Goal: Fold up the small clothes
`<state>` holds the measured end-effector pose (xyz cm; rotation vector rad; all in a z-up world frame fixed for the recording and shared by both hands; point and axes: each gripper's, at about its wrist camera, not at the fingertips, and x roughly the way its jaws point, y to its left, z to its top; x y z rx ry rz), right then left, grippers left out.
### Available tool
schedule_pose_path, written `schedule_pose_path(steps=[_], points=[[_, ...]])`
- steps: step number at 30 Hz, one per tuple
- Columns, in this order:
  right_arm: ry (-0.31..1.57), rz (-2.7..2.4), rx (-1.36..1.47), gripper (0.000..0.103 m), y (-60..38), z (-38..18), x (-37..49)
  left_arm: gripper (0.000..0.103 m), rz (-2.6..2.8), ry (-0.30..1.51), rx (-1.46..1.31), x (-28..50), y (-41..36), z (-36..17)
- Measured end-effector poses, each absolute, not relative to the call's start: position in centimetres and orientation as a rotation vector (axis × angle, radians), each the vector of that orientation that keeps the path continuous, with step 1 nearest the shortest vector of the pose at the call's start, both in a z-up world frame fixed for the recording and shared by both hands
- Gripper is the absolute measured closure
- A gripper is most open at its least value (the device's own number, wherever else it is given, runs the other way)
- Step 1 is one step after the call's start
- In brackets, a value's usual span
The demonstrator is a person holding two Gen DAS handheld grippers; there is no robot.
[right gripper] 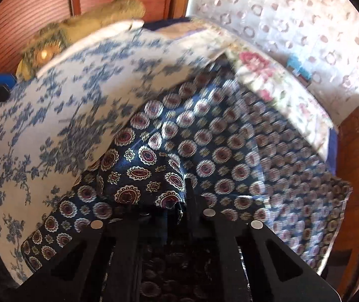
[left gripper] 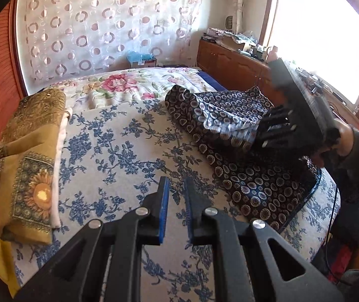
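A dark navy cloth with round medallion print lies on the blue-flowered bedsheet at the right. My right gripper is shut on an edge of this navy cloth and lifts it, so a flap hangs folded over, showing its paler underside. In the right wrist view its fingers are mostly hidden by the bunched fabric. My left gripper hovers over the bare sheet left of the cloth, blue pads slightly apart and empty.
A folded yellow sunflower-print cloth lies at the bed's left edge. A pink-flowered quilt covers the far part of the bed. A wooden cabinet with clutter stands under the window at right. A black cable hangs near the right hand.
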<state>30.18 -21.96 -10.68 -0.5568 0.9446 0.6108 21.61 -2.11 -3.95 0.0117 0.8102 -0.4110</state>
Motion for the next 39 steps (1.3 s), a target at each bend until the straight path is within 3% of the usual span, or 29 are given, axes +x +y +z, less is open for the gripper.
schedule_pose_path(steps=[10,17,21,23,24,32,39], points=[[0.828,0.407,-0.350,0.098,-31.8,-4.8,36.5,0.094,-0.444,0.840,0.006,23.9,-4.4,-5.1],[0.882,0.253,-0.095,0.097,-37.8,-6.4,40.9,0.094,-0.469,0.858,-0.005,24.0,-6.2,-6.2],[0.863,0.225,-0.111,0.082,-38.2,-6.5,41.1,0.094,-0.480,0.867,-0.007,23.6,-6.9,-6.6],[0.865,0.224,-0.105,0.062,-38.5,-6.4,40.9,0.094,-0.485,0.872,0.001,23.5,-7.2,-6.7],[0.858,0.217,-0.107,0.059,-38.8,-6.2,40.7,0.094,-0.487,0.872,0.006,23.4,-7.4,-6.7],[0.810,0.212,-0.086,0.058,-40.8,-5.4,38.3,0.094,-0.499,0.867,0.012,23.1,-8.2,-6.8],[0.947,0.207,-0.164,0.058,-39.3,-9.0,38.6,0.094,-0.505,0.879,0.023,23.0,-9.1,-7.4]])
